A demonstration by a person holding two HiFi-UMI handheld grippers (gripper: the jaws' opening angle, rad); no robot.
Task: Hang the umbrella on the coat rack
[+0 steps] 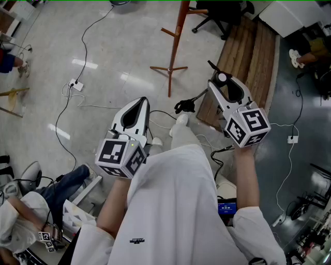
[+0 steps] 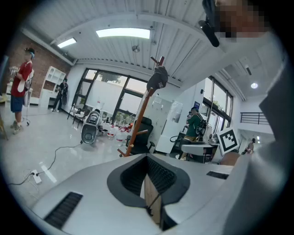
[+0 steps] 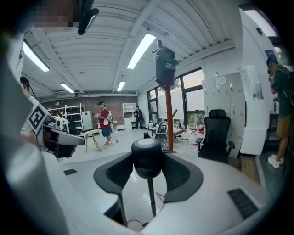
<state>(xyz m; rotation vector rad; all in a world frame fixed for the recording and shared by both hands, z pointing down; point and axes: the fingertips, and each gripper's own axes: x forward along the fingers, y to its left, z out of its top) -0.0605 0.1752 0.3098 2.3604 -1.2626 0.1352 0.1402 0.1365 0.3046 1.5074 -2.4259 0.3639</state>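
Observation:
The wooden coat rack (image 1: pixel 176 36) stands on the pale floor ahead of me. In the gripper views, the rack (image 2: pixel 140 119) (image 3: pixel 170 119) carries a dark cap (image 3: pixel 166 66) on top. My right gripper (image 1: pixel 222 80) (image 3: pixel 147 156) is shut on the umbrella's round black knob (image 3: pixel 147 160). The thin shaft runs down between the jaws to the folded black canopy (image 1: pixel 184 106), which hangs low to the left. My left gripper (image 1: pixel 140 101) (image 2: pixel 147 158) is shut and holds nothing, level with the right one and well apart from it.
A raised wooden platform (image 1: pixel 243 57) lies right of the rack, with a black office chair (image 1: pixel 220 13) behind it. Cables and a power strip (image 1: pixel 76 85) cross the floor on the left. A person sits at lower left (image 1: pixel 31 207); others stand farther off (image 2: pixel 20 87) (image 2: pixel 195 126).

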